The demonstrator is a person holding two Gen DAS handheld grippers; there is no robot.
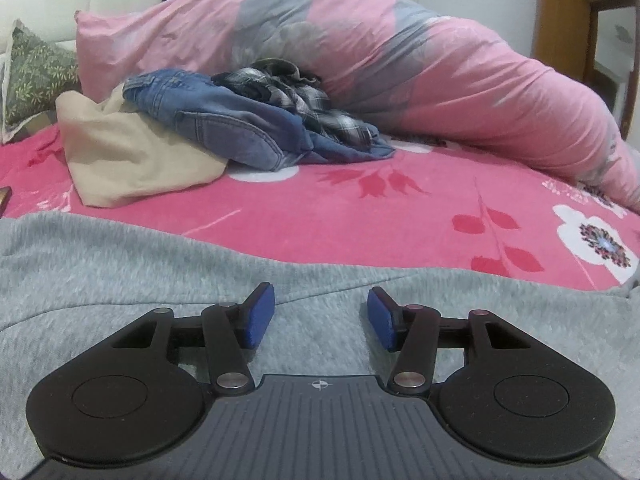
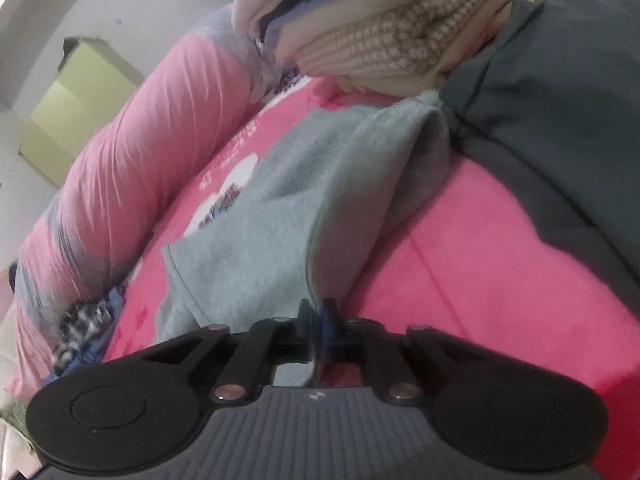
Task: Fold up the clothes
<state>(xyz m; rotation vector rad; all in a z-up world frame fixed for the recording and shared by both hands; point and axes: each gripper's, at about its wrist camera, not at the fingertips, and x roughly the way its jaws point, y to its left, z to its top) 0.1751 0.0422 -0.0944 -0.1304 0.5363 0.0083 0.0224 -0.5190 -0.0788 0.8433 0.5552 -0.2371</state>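
A grey fleece garment (image 1: 120, 264) lies spread on the pink floral bedsheet (image 1: 360, 208). My left gripper (image 1: 321, 314) is open just above it, blue pads apart, holding nothing. In the right wrist view my right gripper (image 2: 319, 322) is shut on an edge of the same grey garment (image 2: 280, 216), which is lifted and drapes away from the jaws toward a dark grey garment (image 2: 560, 128). The view is tilted.
A pile of unfolded clothes lies on the bed: a beige piece (image 1: 128, 152), blue jeans (image 1: 224, 120) and a plaid shirt (image 1: 296, 96). A rolled pink and grey quilt (image 1: 400, 64) runs behind. A stack of folded clothes (image 2: 380, 32) sits beyond the right gripper.
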